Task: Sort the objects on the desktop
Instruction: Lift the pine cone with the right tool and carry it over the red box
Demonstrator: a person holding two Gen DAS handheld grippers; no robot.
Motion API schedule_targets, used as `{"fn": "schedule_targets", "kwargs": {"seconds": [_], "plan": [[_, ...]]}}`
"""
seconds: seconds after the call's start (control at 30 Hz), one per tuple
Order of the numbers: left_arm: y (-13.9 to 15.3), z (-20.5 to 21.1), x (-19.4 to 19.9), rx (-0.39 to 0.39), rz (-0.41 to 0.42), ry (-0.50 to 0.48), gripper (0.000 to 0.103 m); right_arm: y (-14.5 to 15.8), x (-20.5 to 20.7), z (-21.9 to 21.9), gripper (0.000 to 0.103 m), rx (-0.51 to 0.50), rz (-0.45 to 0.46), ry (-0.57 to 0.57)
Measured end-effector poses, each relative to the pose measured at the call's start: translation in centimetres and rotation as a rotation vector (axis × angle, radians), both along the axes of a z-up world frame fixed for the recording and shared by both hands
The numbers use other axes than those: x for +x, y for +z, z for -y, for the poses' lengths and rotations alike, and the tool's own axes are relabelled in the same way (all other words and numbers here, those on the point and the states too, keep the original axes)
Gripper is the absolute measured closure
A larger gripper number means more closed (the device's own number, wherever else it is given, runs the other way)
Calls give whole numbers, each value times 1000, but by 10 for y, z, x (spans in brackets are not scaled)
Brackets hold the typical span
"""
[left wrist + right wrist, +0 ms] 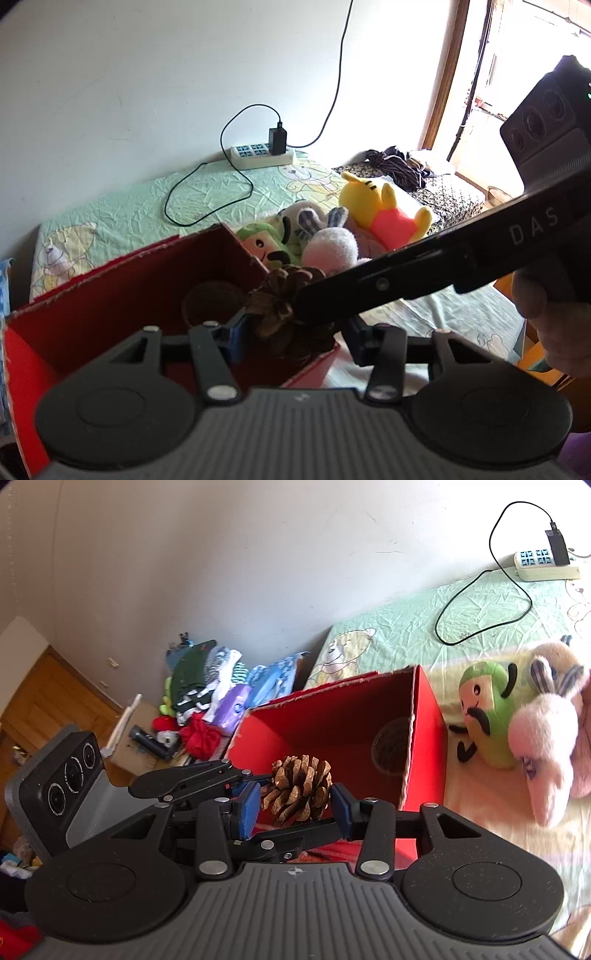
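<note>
Over the red box (pixel 332 716), both jaws grasp one brown, open-scaled pine cone (pixel 300 789).

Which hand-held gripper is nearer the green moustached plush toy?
Right. The right hand-held gripper is at the red box, with the green plush toy to its right. The left hand-held gripper reaches in from farther left, away from it.

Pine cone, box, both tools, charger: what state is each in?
pine cone: held up beside the box, between both tools.
box: open, upright, round brown thing inside.
right tool: shut on the pine cone.
left tool: around the pine cone, grip unclear.
charger: plugged into the power strip.
</note>
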State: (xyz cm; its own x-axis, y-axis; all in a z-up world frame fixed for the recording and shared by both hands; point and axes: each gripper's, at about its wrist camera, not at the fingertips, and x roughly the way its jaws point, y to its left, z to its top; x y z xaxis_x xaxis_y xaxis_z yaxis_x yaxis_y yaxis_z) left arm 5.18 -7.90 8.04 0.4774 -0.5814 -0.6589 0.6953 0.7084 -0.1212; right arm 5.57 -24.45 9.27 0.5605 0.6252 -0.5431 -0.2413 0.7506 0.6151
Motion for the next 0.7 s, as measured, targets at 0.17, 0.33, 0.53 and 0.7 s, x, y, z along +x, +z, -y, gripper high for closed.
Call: {"fn": "schedule_targets", "kwargs": {"seconds": [0.17,0.33,0.53,0.7], "plan": [[-13,-15,34,15,-65,-44,53,-6,31,-16,58,-62,-70,-33],[-38,-15,63,53,-140,-96,52,-23,50,-28,58,-92,-160,-76],[-65,-11,85,148,-221,-191,52,-43,61,-47,58,-167,-240,-120],[-81,-8,99,155,-312,-240,52,-50,65,-54,58,-237,-273,-161]]}}
